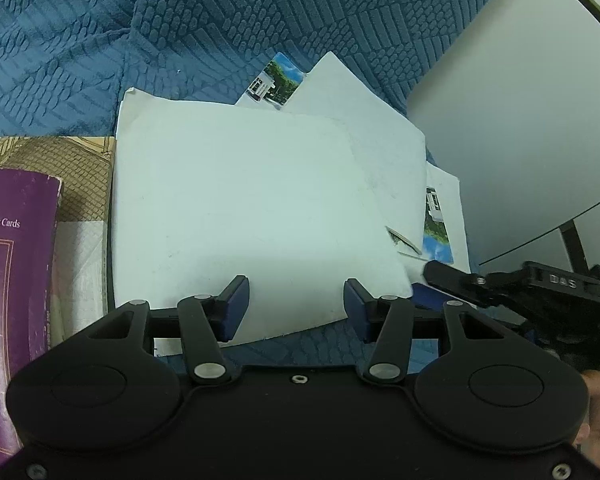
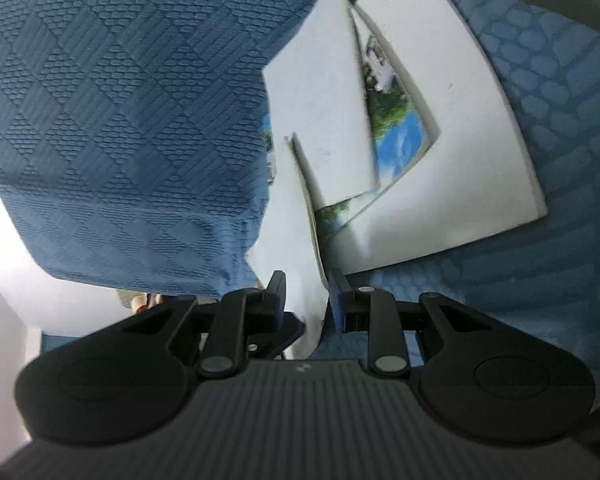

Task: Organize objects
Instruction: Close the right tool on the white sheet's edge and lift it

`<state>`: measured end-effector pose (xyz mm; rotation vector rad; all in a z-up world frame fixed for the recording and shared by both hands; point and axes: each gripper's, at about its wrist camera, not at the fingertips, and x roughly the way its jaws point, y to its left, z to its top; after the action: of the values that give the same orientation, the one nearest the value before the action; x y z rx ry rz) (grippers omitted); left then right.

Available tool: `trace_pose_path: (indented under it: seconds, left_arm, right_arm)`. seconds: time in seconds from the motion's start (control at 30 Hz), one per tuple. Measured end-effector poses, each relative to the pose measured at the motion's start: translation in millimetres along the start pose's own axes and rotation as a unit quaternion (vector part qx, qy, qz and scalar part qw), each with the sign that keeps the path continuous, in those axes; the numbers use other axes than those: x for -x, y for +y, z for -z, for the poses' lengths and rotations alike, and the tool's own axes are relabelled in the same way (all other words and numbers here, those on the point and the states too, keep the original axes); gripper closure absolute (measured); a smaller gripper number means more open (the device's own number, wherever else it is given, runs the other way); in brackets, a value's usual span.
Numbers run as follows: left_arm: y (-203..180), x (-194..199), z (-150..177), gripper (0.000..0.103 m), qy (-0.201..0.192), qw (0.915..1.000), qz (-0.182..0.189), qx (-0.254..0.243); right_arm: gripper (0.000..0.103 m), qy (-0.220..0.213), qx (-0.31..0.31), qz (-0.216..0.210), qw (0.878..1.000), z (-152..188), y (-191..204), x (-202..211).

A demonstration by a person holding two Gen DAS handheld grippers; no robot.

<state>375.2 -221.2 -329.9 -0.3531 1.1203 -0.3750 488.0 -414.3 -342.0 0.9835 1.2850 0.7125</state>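
Underneath everything, a blue quilted cloth is spread across the surface, and on it a loose pile of white sheets is heaped, fanned out at different angles. At the right edge of the left wrist view a pale round tabletop with a dark rim is seen, near the pile. To the left of the sheets a brown patterned book is laid flat, and on top of it a purple booklet printed with the words "Credit Cards" is seen. Between the white sheets, printed cards showing blue sky, green trees and a white building are tucked: one pokes out at the far edge of the pile, another at its right side.

The left gripper is held at the near edge of the pile with its jaws partly apart; the front edge of the top sheet is seen between the blue pads, which are not pressed on it. The right gripper is brought in from the pile's right side, its jaws narrowed on the curled corner of a white sheet, which is pinched between them. In the left wrist view it is seen at the pile's lower right corner, with part of a hand behind it.
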Motion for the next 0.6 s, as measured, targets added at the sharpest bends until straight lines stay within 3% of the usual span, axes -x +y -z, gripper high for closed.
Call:
trace_pose_path:
  seconds: [0.1, 0.2, 0.27, 0.43, 0.6]
  left_arm:
    - [0.9, 0.3, 0.6, 0.054, 0.0, 1.0, 0.005, 0.001]
    - [4.6, 0.5, -0.2, 0.054, 0.0, 0.9999, 0.013, 0.008]
    - [7.2, 1.1, -0.2, 0.054, 0.0, 0.9997, 0.018, 0.013]
    - [16.4, 6.3, 0.9, 0.054, 0.008, 0.9976, 0.048, 0.051]
    - [22.3, 23.5, 8.1, 0.054, -0.001, 0.9941, 0.064, 0.087]
  right_arm:
    - [0.081, 0.022, -0.016, -0.01, 1.0, -2.0, -4.5, -9.6]
    - [0.087, 0.022, -0.017, 0.026, 0.999, 0.2, -0.8, -20.9]
    - [0.087, 0.021, -0.024, 0.022, 0.999, 1.9, 1.2, -25.6]
    - [0.097, -0.008, -0.021, 0.036, 0.999, 11.0, 10.3, -23.8]
    - [0.098, -0.034, 0.0, 0.055, 0.998, 26.9, 29.6, -13.2]
